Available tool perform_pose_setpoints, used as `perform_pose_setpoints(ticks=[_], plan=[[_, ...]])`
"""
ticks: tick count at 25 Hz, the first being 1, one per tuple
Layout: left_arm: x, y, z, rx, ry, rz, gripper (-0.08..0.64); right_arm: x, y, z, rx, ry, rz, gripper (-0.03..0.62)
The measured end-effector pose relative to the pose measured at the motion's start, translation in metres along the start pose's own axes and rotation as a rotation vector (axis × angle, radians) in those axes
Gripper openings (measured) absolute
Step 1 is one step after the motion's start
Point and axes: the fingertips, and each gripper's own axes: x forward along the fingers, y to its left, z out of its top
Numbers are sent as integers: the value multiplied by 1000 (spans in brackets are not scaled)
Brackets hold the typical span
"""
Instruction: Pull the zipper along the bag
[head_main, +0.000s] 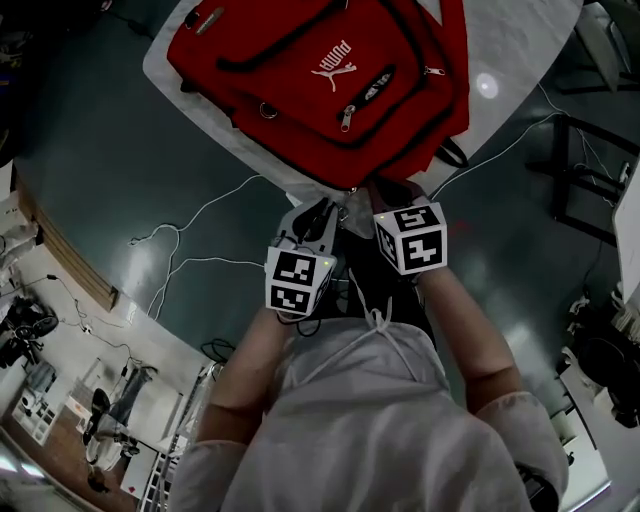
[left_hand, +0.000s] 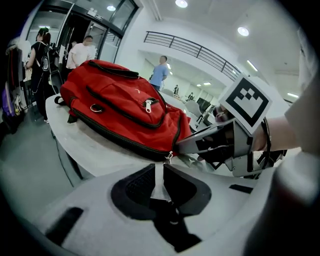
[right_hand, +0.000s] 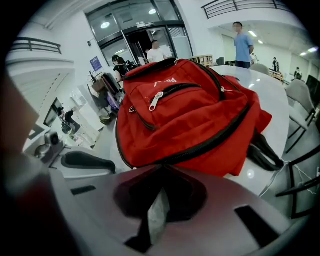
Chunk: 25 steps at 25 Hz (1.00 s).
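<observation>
A red backpack (head_main: 320, 90) lies on a round white table (head_main: 520, 60), and both grippers are at its near edge. My left gripper (head_main: 325, 212) has its jaws together. In the left gripper view, the small metal zipper pull (left_hand: 170, 156) hangs at the bag's black zipper line, just past the left gripper (left_hand: 161, 166) tips. I see nothing between the pads. My right gripper (head_main: 385, 192) is shut on the bag's near edge. In the right gripper view, red fabric and zipper seam of the backpack (right_hand: 190, 115) run into the closed right gripper (right_hand: 162, 172).
White cables (head_main: 190, 240) trail over the dark floor left of the table. A dark metal frame (head_main: 590, 170) stands to the right. Black bag straps (right_hand: 265, 150) hang off the table edge. Chairs (right_hand: 300, 95) and several people stand in the background hall.
</observation>
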Motion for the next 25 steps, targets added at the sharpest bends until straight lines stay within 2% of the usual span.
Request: perform_pose_setpoints(ticks=[3, 5, 10, 13, 16, 18, 21, 25], plan=[[7, -11, 1, 17, 15, -23, 133, 0, 1, 0, 12, 11, 23, 28], [11, -16, 1, 17, 25, -32, 140, 0, 1, -1, 29, 15, 35, 28], [24, -22, 4, 47, 52, -28, 140, 1, 1, 0, 23, 15, 35, 28], [30, -21, 0, 43, 87, 15, 139, 1, 3, -2, 12, 21, 35, 28], [33, -16, -4, 74, 97, 88, 62, 0, 1, -4, 14, 27, 32, 28], [33, -14, -5, 115, 100, 106, 48, -1, 1, -4, 17, 29, 27, 28], [33, -14, -5, 164, 130, 108, 43, 0, 2, -4, 8, 33, 16, 28], [34, -14, -6, 144, 163, 63, 34, 1, 2, -4, -26, 38, -3, 28]])
